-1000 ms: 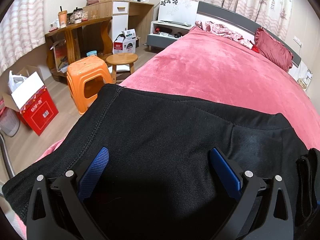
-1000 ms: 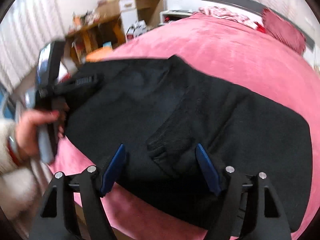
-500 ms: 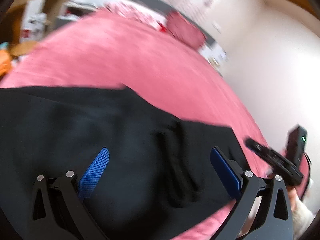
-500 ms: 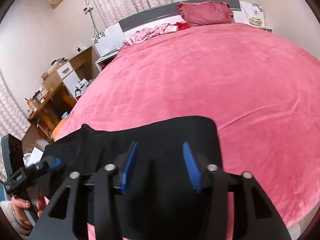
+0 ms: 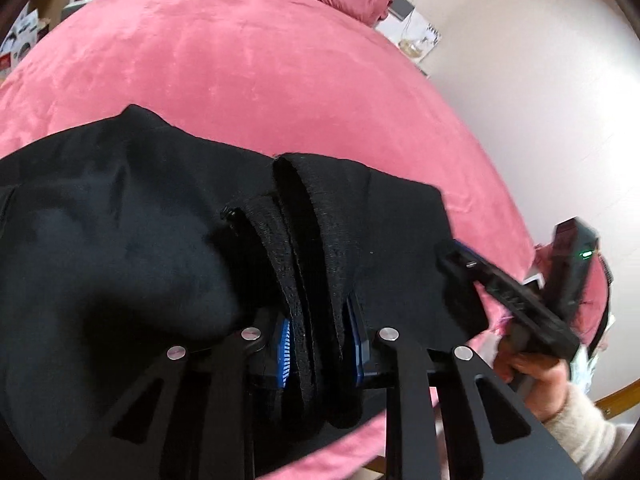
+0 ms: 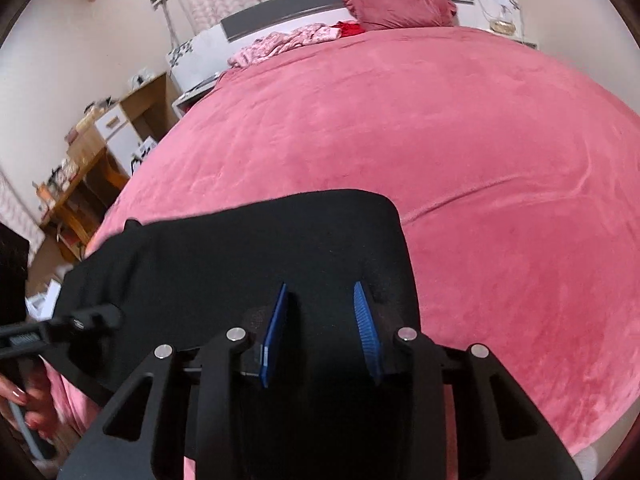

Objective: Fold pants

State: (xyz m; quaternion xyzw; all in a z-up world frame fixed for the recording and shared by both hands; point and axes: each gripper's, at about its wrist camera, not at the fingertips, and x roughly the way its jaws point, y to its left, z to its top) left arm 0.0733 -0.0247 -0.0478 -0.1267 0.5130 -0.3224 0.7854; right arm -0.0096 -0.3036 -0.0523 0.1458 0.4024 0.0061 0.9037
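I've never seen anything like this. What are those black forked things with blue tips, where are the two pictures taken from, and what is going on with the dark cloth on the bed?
No robot here: a person holds a hand-operated clamp in each hand, and each clamp carries a wide-angle camera looking out along its two blue-padded fingers. So each picture is one clamp's own view.

In the left-hand view, the left gripper is closing its jaws on a bunched ridge of the black pants, which sits between the pads. At the right edge you see the person's hand holding the other clamp.

In the right-hand view, the right gripper is closing too, over the pants' edge; its pads stand apart, and whether they pinch cloth I cannot tell.

The pants lie on a pink bedspread, with a red pillow at the headboard.
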